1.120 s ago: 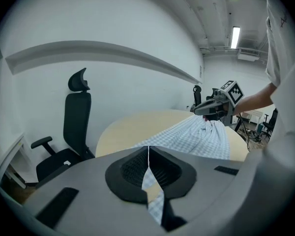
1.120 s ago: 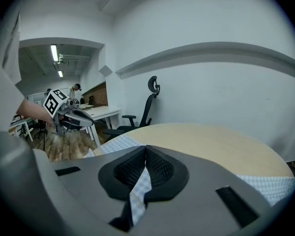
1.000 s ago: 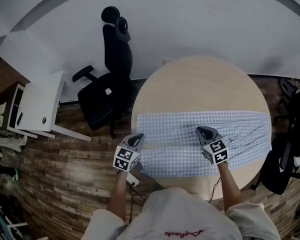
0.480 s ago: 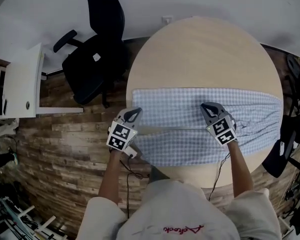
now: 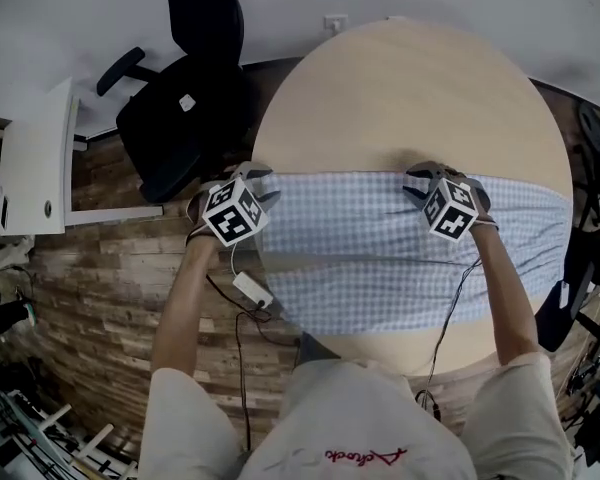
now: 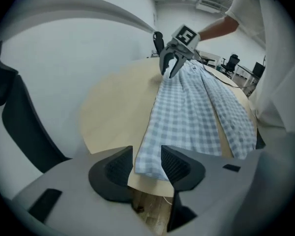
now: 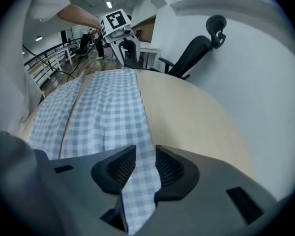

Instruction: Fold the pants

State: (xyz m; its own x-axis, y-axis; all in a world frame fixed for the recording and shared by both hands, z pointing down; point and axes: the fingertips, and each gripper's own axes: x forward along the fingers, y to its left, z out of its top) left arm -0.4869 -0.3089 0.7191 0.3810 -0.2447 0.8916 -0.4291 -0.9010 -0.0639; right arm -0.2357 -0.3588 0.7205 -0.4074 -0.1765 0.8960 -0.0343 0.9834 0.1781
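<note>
Blue-and-white checked pants (image 5: 380, 258) lie spread across the round wooden table (image 5: 400, 98), a lengthwise gap line showing between two strips. My left gripper (image 5: 248, 178) is at the cloth's far left corner by the table rim; in its own view the jaws (image 6: 147, 163) stand apart with that corner (image 6: 146, 156) lying loose between them. My right gripper (image 5: 427, 178) sits on the far edge further right. Its jaws (image 7: 140, 168) have just been opening, and a strip of the pants (image 7: 108, 107) runs between the pads without being pinched.
A black office chair (image 5: 180, 118) stands off the table's far left, with a white desk (image 5: 35, 158) beyond it. A cable with a white adapter (image 5: 250, 288) lies on the wood floor near my left arm. Dark gear (image 5: 590, 248) crowds the table's right side.
Both grippers have moved away from me, from around the middle of the pants down to their far edge. Both have rolled at the wrist.
</note>
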